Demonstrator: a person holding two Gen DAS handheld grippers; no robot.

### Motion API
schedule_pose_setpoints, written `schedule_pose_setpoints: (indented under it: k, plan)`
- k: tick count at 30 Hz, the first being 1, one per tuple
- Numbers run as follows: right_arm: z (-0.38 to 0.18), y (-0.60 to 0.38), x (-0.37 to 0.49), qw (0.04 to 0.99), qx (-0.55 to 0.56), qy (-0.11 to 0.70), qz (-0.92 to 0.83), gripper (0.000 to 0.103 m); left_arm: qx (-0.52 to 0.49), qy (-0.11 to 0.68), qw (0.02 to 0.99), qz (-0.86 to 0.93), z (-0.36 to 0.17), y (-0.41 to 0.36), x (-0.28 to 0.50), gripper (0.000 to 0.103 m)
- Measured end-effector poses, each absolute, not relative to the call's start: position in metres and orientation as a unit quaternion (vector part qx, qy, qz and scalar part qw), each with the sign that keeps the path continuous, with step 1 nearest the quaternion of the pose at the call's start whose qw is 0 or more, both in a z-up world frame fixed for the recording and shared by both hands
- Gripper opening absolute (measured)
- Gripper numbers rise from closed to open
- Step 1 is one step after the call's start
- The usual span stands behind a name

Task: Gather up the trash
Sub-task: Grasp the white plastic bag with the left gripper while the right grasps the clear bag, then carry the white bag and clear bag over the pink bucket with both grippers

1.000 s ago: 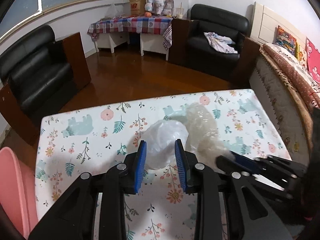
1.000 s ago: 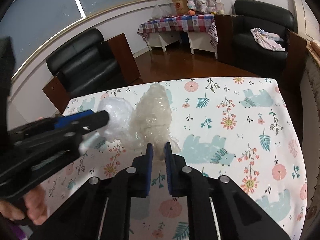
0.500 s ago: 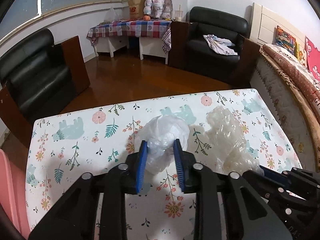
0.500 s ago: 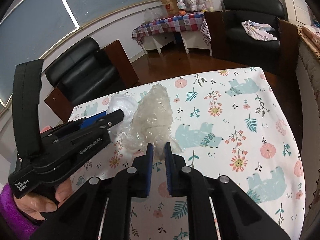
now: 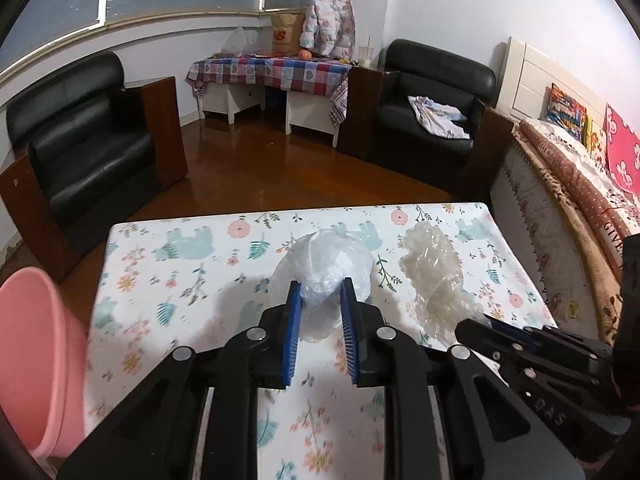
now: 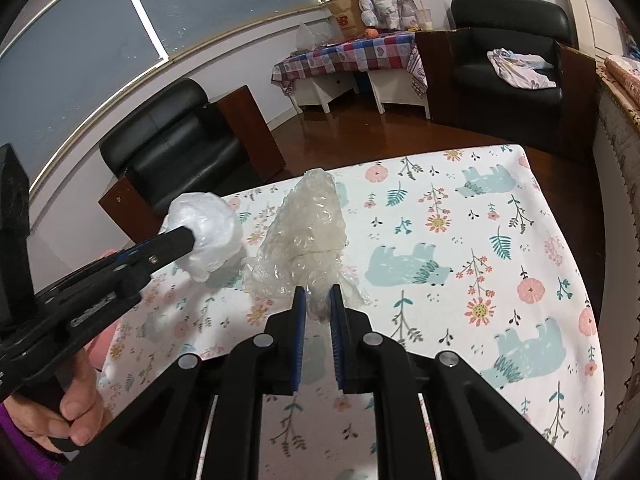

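Note:
A crumpled white plastic bag (image 5: 324,256) sits between the blue pads of my left gripper (image 5: 320,284). The jaws are closing and pinch its near end. In the right wrist view the same bag (image 6: 208,232) hangs off the left gripper (image 6: 188,240), clear of the floral tablecloth (image 6: 480,260). My right gripper (image 6: 318,292) is shut on the near edge of a clear bubble-wrap wad (image 6: 308,232), which trails forward toward the cloth. From the left wrist view the wad (image 5: 432,268) lies right of the bag, with the right gripper (image 5: 472,324) at its near end.
A pink bin (image 5: 36,360) stands at the table's left edge. Black armchairs (image 5: 80,152) flank a wooden floor beyond the table, and a checkered side table (image 5: 276,72) is at the back. A bed (image 5: 580,200) runs along the right. A hand (image 6: 76,412) grips the left tool.
The left jaws have narrowed onto the white bag and lifted it off the cloth. Both grippers drew back and up with their pieces. The pink bin has come further into view.

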State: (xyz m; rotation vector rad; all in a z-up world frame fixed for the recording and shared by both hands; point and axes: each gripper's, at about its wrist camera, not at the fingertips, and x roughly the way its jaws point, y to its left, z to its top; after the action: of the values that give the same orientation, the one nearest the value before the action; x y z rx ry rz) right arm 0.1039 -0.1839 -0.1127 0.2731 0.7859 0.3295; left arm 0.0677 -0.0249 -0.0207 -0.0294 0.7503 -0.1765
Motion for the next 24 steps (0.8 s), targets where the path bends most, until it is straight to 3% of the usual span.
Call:
schedule_pose_setpoints:
  k: [24]
  plan:
    - [-0.073, -0.117, 0.051, 0.905, 0.085, 0.358, 0.216, 0.011, -0.035, 0.338, 0.941, 0.005, 0.012, 0.041, -0.012, 0.019]
